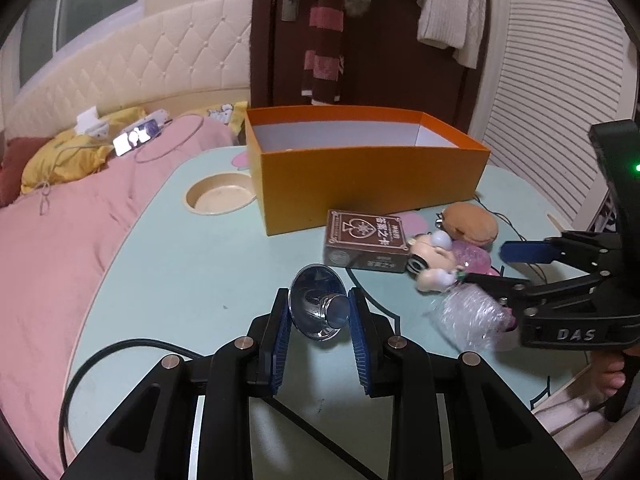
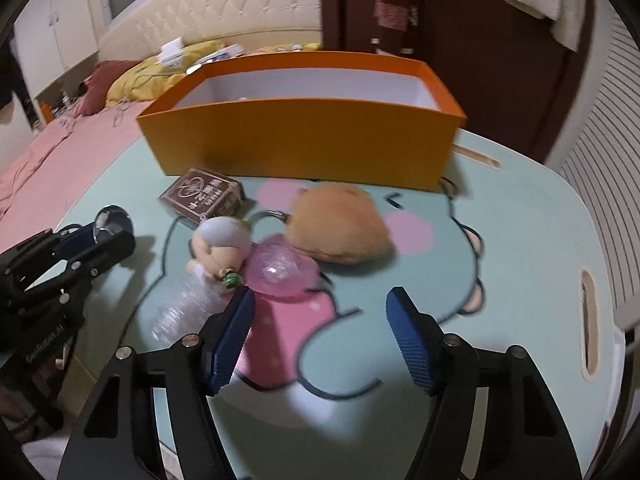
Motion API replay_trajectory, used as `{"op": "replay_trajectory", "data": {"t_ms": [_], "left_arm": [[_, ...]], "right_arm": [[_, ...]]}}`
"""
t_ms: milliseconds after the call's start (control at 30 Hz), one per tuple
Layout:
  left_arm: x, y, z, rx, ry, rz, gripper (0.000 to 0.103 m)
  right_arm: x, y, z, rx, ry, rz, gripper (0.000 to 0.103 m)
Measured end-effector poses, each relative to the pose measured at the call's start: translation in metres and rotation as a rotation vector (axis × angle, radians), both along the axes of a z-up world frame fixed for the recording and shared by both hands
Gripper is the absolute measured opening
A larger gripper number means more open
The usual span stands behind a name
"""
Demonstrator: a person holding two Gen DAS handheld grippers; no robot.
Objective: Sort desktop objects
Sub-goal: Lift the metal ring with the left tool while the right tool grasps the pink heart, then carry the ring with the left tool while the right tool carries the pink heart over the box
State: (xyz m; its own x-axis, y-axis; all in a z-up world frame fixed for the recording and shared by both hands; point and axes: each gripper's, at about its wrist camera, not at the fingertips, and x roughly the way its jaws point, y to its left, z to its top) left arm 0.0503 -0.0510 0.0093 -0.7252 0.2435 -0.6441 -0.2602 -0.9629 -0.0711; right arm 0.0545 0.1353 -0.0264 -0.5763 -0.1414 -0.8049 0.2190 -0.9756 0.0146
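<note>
Left claw (image 1: 319,316): closed on a shiny metal funnel-shaped cup (image 1: 318,306), blue pads (image 1: 283,340) pressed against both sides, wide mouth tilted away from the camera, held just above the counter (image 1: 180,264). Same cup visible from the right wrist view at far left, between the black arms.

Right claw (image 2: 320,334): open, blue fingers (image 2: 408,340) spread wide, nothing between them, hovering low over the counter's cartoon print. Just beyond the left finger, a clear crinkled plastic bottle (image 2: 180,308) lying on its side, touching a small doll figure (image 2: 218,246) with a pale round head. Beside the doll, a pink translucent ball (image 2: 278,268), and touching that, a brown plush toy (image 2: 340,224) with a key ring at its edge.

Further out: a brown card box (image 2: 202,194) lying flat, close to the front wall of an open orange box (image 2: 304,136) with white interior; contents mostly hidden by the wall. Left of the orange box, a round recess (image 1: 220,198) set in the counter.

Beyond the counter: bed with pink blanket (image 1: 60,240), yellow pillow (image 1: 72,156), tufted headboard (image 1: 140,60), dark door (image 1: 380,60) hung with clothing.
</note>
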Motion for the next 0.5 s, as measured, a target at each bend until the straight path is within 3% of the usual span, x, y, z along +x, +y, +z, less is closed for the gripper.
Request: {"op": "replay_trajectory", "data": {"t_ms": [233, 267, 500], "left_arm": [[0.001, -0.001, -0.002, 0.010, -0.010, -0.008, 0.026], [0.001, -0.001, -0.002, 0.011, -0.011, -0.009, 0.026], [0.005, 0.006, 0.000, 0.015, 0.014, 0.003, 0.026]], "right_arm": [[-0.016, -0.018, -0.003, 0.019, 0.004, 0.049, 0.052], [-0.017, -0.019, -0.003, 0.020, 0.011, 0.055, 0.040], [0.000, -0.015, -0.002, 0.021, 0.041, 0.044, 0.040]]}}
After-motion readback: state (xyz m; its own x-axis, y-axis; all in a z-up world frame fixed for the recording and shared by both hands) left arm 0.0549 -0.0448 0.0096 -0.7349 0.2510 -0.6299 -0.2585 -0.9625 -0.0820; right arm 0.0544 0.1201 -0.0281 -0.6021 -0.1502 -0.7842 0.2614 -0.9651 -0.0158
